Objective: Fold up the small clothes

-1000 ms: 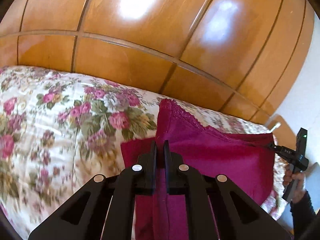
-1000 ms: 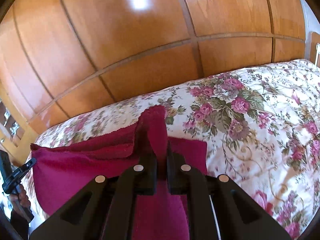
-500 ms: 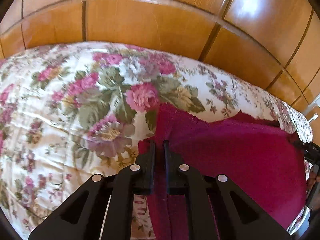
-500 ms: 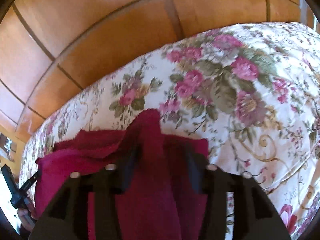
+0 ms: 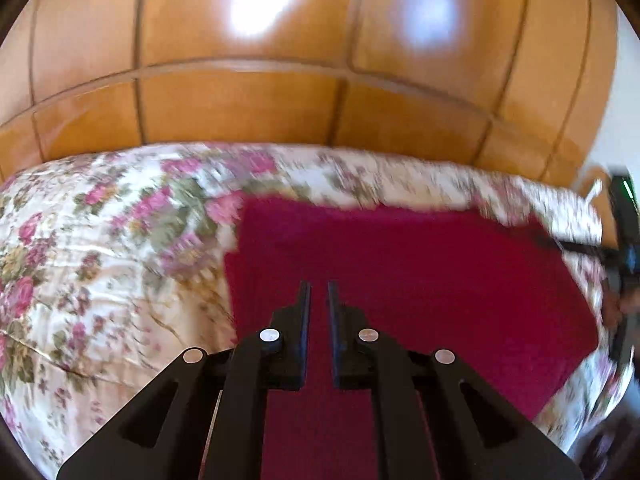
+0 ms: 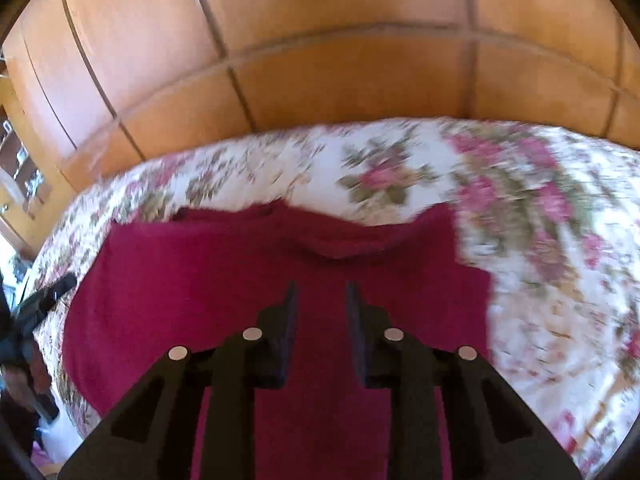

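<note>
A crimson garment (image 5: pixel 420 280) lies flat on the floral bedspread (image 5: pixel 100 272), its top layer folded over toward the far edge. My left gripper (image 5: pixel 319 292) hovers above its left part, jaws slightly apart with nothing between them. In the right wrist view the same garment (image 6: pixel 200 280) spreads across the bed, far edge a little rumpled. My right gripper (image 6: pixel 320 296) is open and empty above it. Each gripper shows at the other view's edge: the right gripper in the left wrist view (image 5: pixel 624 248), the left gripper in the right wrist view (image 6: pixel 44 300). Both frames are motion-blurred.
A glossy wooden wardrobe (image 5: pixel 280 80) rises right behind the bed and also fills the right wrist view (image 6: pixel 320 60). The bedspread (image 6: pixel 540 260) extends right of the garment. A white wall (image 5: pixel 624 100) stands at the far right.
Both grippers held up the garment's edge; they lowered it forward onto the bed and let go. The garment now lies flat, and both grippers have pulled back, the right opened wide.
</note>
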A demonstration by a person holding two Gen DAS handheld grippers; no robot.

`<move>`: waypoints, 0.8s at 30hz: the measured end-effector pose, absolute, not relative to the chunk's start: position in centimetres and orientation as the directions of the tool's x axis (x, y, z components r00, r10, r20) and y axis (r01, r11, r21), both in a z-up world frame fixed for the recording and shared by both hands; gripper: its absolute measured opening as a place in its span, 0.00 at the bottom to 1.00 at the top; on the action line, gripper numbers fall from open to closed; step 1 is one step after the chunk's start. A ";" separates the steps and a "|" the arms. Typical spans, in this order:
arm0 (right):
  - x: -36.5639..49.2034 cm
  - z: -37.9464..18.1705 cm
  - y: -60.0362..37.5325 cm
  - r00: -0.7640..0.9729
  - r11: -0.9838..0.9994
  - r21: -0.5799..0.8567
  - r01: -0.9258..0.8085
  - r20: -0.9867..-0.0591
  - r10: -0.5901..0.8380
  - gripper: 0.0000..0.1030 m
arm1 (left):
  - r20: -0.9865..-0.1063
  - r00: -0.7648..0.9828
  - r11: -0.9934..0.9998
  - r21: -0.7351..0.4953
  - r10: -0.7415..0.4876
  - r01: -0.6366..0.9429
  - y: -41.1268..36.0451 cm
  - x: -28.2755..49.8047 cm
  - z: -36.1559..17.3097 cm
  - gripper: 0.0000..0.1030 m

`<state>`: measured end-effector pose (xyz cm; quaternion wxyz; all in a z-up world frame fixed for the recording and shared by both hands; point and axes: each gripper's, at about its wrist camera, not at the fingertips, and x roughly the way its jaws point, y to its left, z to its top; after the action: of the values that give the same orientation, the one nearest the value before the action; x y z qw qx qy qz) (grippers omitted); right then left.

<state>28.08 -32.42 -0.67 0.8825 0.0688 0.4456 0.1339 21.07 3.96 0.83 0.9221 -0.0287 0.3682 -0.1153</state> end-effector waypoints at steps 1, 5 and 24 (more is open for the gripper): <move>29.0 -1.3 -31.9 0.560 0.961 0.220 -0.167 -0.781 0.276 0.22 | -0.693 0.681 0.971 -0.133 -0.236 0.201 3.4 21.1 0.0 0.06; 33.5 -4.3 -32.1 0.530 0.979 0.201 -0.039 -0.826 0.191 0.24 | -0.747 0.619 0.970 -0.175 -0.243 0.170 3.9 22.3 -3.1 0.06; 15.7 -1.6 -41.8 0.561 0.900 0.436 -0.023 -0.739 0.373 0.62 | -0.677 0.614 0.894 -0.434 -0.405 0.111 12.1 14.7 -2.0 0.36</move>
<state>15.72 -41.79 -1.56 0.8623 0.1924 0.4542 0.1148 14.73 12.11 -2.01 0.8807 -0.1776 0.4140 -0.1463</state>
